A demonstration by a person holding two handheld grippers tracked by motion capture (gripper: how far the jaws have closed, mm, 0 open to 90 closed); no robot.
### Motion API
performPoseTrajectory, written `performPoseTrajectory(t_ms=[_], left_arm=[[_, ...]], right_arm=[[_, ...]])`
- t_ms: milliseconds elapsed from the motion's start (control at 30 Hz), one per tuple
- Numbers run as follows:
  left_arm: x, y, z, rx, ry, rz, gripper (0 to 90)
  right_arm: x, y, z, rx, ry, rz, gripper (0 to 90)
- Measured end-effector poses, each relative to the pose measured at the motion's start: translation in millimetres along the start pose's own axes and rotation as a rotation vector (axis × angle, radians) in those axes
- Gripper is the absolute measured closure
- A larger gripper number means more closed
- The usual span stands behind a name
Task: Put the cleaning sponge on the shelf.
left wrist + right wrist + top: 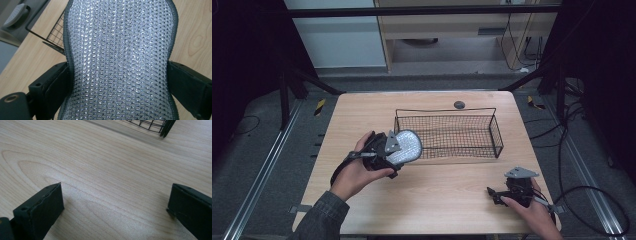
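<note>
The left gripper point(398, 150) clamps a silvery mesh insole point(407, 146) by its sides, above the wire basket's point(497, 135) front-left corner. The right gripper point(497, 192), jaws wide apart and empty, rests near the tabletop's point(442, 190) front-right corner.

Silvery mesh pad point(120, 62) clamped in left claw point(118, 85), wire basket point(53, 32) corner behind

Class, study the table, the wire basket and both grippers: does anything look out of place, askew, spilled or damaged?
Nothing stands out. The wire basket sits upright on the table, empty. The left gripper holds a silvery mesh insole squarely between its jaws beside the basket. The right gripper rests open near the table's front edge.
</note>
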State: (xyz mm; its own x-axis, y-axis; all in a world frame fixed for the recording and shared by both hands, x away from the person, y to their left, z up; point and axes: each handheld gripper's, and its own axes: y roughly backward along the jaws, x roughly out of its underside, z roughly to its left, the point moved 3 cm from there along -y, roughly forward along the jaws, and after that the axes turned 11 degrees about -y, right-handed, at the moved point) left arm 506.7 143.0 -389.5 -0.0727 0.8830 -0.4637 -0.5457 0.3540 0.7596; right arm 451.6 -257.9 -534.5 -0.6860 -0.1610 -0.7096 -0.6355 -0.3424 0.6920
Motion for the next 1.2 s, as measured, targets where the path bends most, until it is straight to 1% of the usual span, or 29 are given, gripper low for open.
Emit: performPoseTrajectory(t_ms=[100, 200, 300, 400, 467, 500, 600, 667, 733, 800, 867, 933, 1000, 1067, 1100, 1200], left_arm=[[-3.3, 2.3, 8.3, -0.011, -0.002, -0.006, 6.8], [-7.3, 3.1, 16.2, -0.013, -0.006, -0.011, 6.9], [-13.0, 2.4, 24.2, -0.029, -0.032, -0.003, 6.9], [-19.0, -1.4, 31.9, -0.045, -0.05, -0.005, 6.8], [-22.6, -3.5, 36.1, -0.055, -0.07, 0.008, 6.8], [-24.3, -4.1, 37.8, -0.065, -0.071, 0.004, 6.8], [-29.4, -5.5, 42.9, -0.077, -0.077, -0.008, 6.8], [-33.6, -8.3, 45.8, -0.078, -0.084, -0.01, 6.7], [-37.2, -12.7, 50.1, -0.067, -0.093, 0.007, 6.6], [-40.4, -18.7, 55.4, -0.073, -0.102, 0.028, 6.6], [-44.7, -23.3, 60.0, -0.068, -0.1, 0.034, 6.6], [-50.1, -26.6, 63.2, -0.064, -0.104, 0.021, 6.6], [-55.3, -28.9, 65.9, -0.074, -0.126, 0.028, 6.6], [-59.9, -31.8, 68.8, -0.086, -0.136, 0.025, 6.6], [-62.3, -33.1, 70.2, -0.092, -0.135, 0.015, 6.6], [-69.1, -37.8, 71.2, -0.083, -0.144, -0.005, 6.7]], right_arm=[[-0.7, -0.9, 0.1, 0.005, -0.005, -0.002, 0.3], [-1.1, -1.3, 0.3, 0.008, -0.009, -0.001, 0.3], [-1.5, -1.6, 0.3, 0.009, -0.009, -0.002, 0.3], [-2.7, -2.7, -0.1, 0.013, -0.01, -0.002, 0.3], [-3.0, -3.0, -0.1, 0.014, -0.01, -0.002, 0.4], [-3.1, -3.3, 0.1, 0.013, -0.012, -0.004, 0.3], [-3.4, -3.3, 0.5, 0.02, -0.016, -0.002, 0.4], [-4.0, -4.1, 1.1, 0.021, -0.023, -0.003, 0.4], [-3.9, -4.2, 1.0, 0.021, -0.023, -0.006, 0.4], [-3.8, -4.2, 0.8, 0.023, -0.02, -0.006, 0.3], [-3.8, -4.2, 0.7, 0.024, -0.02, -0.006, 0.4], [-3.8, -4.2, 0.7, 0.024, -0.02, -0.006, 0.4], [-3.8, -4.2, 0.7, 0.024, -0.02, -0.006, 0.4], [-3.9, -4.2, 0.7, 0.024, -0.02, -0.007, 0.4], [-3.8, -4.3, 0.7, 0.024, -0.02, -0.007, 0.4], [-3.9, -4.2, 0.8, 0.022, -0.021, -0.008, 0.3]])
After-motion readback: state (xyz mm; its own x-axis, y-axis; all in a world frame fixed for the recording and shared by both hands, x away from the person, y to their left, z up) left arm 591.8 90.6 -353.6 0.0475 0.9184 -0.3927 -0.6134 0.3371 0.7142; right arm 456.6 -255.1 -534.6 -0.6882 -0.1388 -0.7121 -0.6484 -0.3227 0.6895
